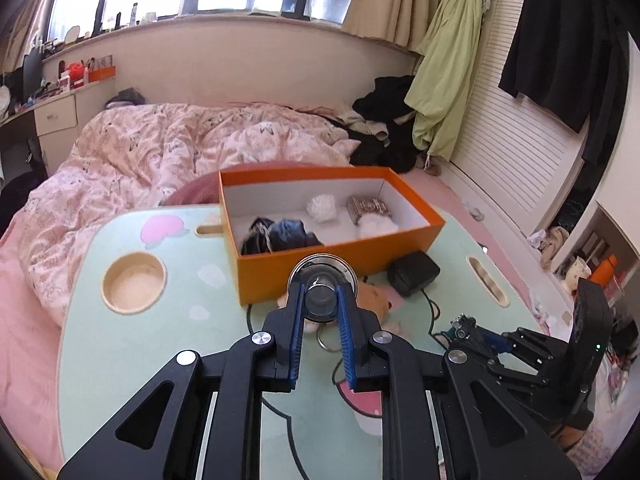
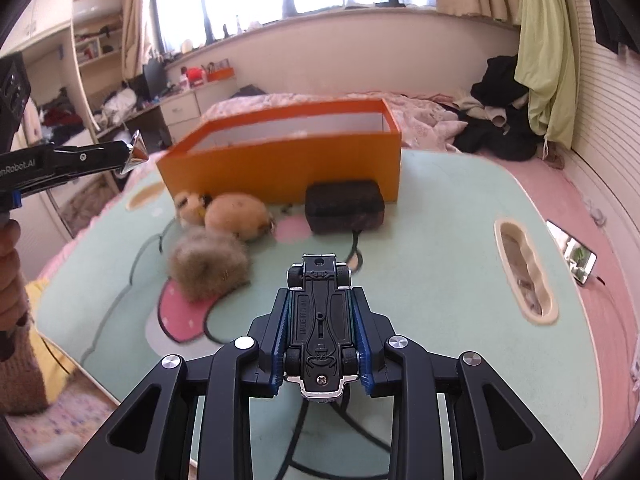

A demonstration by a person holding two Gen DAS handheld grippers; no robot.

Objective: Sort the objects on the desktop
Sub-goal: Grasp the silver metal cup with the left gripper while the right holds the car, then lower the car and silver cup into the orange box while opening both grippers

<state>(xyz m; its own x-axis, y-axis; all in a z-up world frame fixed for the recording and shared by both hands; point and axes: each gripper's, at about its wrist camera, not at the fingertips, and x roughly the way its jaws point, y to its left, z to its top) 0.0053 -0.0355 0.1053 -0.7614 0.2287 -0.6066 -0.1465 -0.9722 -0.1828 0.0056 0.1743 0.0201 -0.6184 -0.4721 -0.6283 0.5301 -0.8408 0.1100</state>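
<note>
Desktop objects are mid-sort, and two of them are already off the tabletop (image 2: pixel 440 240). Nearest in the right wrist view, the right tool (image 2: pixel 320 324) is clamped on a toy car (image 2: pixel 320 320) held belly-up, its wheels pressed against the blue pads. In the left wrist view, the left tool (image 1: pixel 322 300) is closed on a small shiny metal and glass piece (image 1: pixel 322 286), held above the tabletop just in front of the orange box's near wall.

Beyond the tools, a fluffy brown pompom (image 2: pixel 206 268) and a plush hamster (image 2: pixel 236 216) lie left of centre, with a dark case (image 2: pixel 344 206) to their right, right against the orange box (image 2: pixel 280 160). Inside the box sit dark fabric (image 1: pixel 280 234), a white ball (image 1: pixel 322 207) and a patterned packet (image 1: pixel 367 208).

The shiny piece looks smooth and rounded, so it could slip from the pads as it is carried over the wall. The car is pinched by its wheels, which may roll and let it twist loose. Either tool could also catch the box's near wall and push the light box along. A phone (image 2: pixel 576 258) lies beside the tabletop at the far right.
</note>
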